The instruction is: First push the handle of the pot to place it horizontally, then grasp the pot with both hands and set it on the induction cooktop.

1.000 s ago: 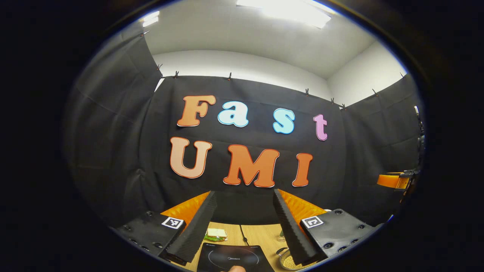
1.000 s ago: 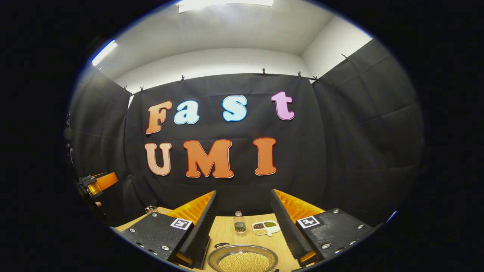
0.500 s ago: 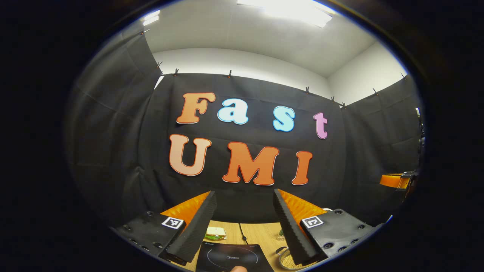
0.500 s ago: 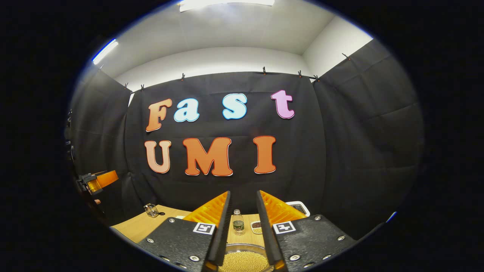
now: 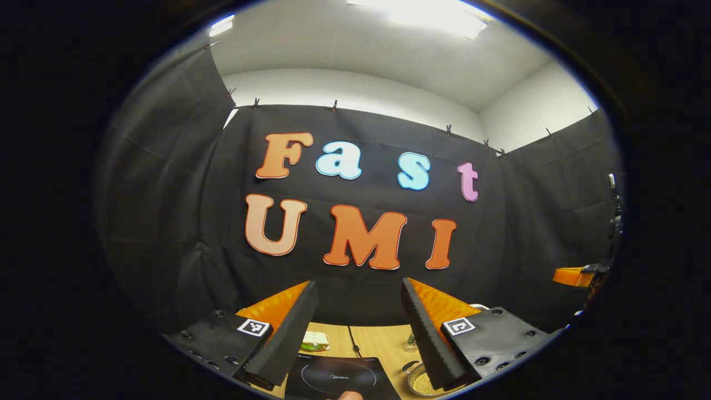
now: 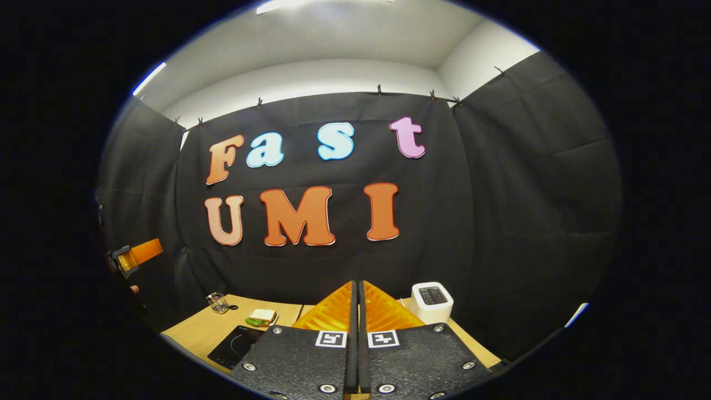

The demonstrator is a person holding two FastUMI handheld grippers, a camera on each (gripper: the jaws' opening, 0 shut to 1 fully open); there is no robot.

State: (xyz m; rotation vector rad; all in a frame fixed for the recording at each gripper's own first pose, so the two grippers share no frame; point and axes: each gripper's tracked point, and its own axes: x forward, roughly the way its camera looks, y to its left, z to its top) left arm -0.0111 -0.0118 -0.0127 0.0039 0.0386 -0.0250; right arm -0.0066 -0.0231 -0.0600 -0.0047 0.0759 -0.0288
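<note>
1. In the left gripper view, the left gripper (image 5: 360, 300) is held high with its fingers spread wide, nothing between them.
2. The induction cooktop (image 5: 339, 378) is seen between them, cut off below.
3. Right of the cooktop, the pot (image 5: 417, 380) is largely hidden by a finger; its handle cannot be made out.
4. The right gripper (image 6: 356, 300) is closed, empty.

Pot (image 5: 420, 379): partly behind the left claw's (image 5: 358, 333) finger, cut off at the left gripper view's lower edge.
Induction cooktop (image 5: 337, 378): near edge cropped.
Sandwich (image 5: 315, 340): partly behind a finger, small.
Right claw (image 6: 355, 339): conceals the worktop (image 6: 194, 333) beyond.
</note>
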